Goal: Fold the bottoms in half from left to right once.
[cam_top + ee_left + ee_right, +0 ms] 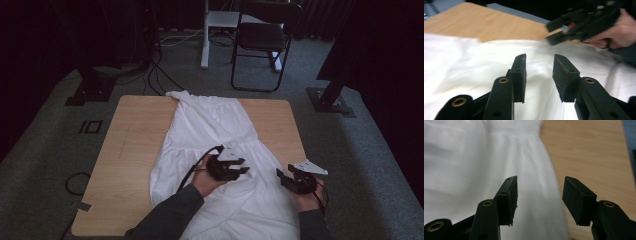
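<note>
A white dress (210, 130) lies spread lengthwise down the middle of a light wooden table (130, 135), its narrow top at the far edge. My left gripper (242, 170) hovers over the lower part of the cloth and points right, jaws open with nothing between them. In the left gripper view, the left gripper (540, 58) looks across the white fabric (474, 62) toward the right gripper (549, 33) held in a hand. My right gripper (281, 174) sits at the dress's right edge, and its own view shows the right gripper (540, 181) open over the hem and bare wood.
Behind the table stand a black chair (262, 40), a white stand leg (205, 35), and two dark stand bases (92, 90) (330, 97). Cables trail across the grey carpet at the left. Bare tabletop (125, 165) flanks the dress on both sides.
</note>
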